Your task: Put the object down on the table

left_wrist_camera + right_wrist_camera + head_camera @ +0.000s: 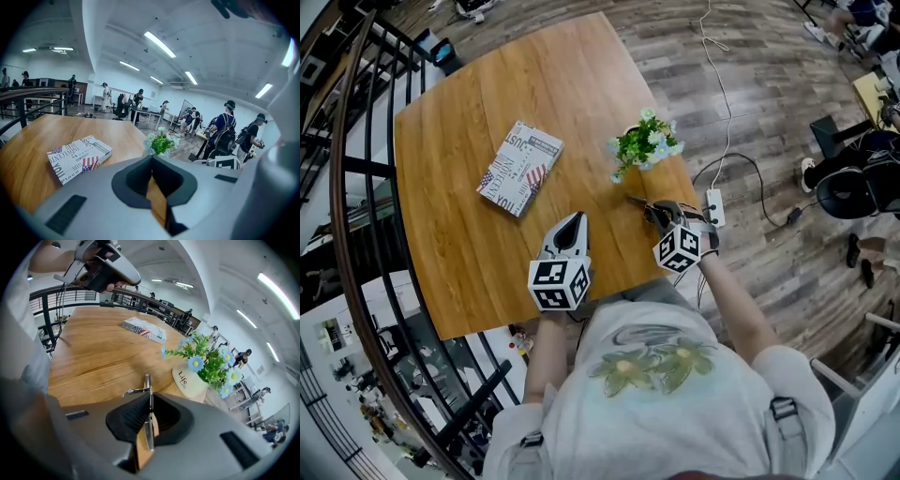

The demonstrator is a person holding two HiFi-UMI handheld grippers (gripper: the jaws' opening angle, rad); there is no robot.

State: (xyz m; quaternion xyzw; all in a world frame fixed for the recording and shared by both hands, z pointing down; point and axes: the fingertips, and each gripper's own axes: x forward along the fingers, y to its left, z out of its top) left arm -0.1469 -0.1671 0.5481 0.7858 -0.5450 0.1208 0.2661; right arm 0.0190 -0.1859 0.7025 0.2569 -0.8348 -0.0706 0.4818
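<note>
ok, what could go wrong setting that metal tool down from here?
The thin silver metal tool sits pinched edge-on in the right tongs; let go above the wooden table, it may bounce or skid.
The cream pot of blue flowers stands just ahead; a forward push could tip it.
The table's right edge is close; it could slide off.

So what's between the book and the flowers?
Nothing. Between the book and the flowers there is only bare table. The head view shows it best.
</note>
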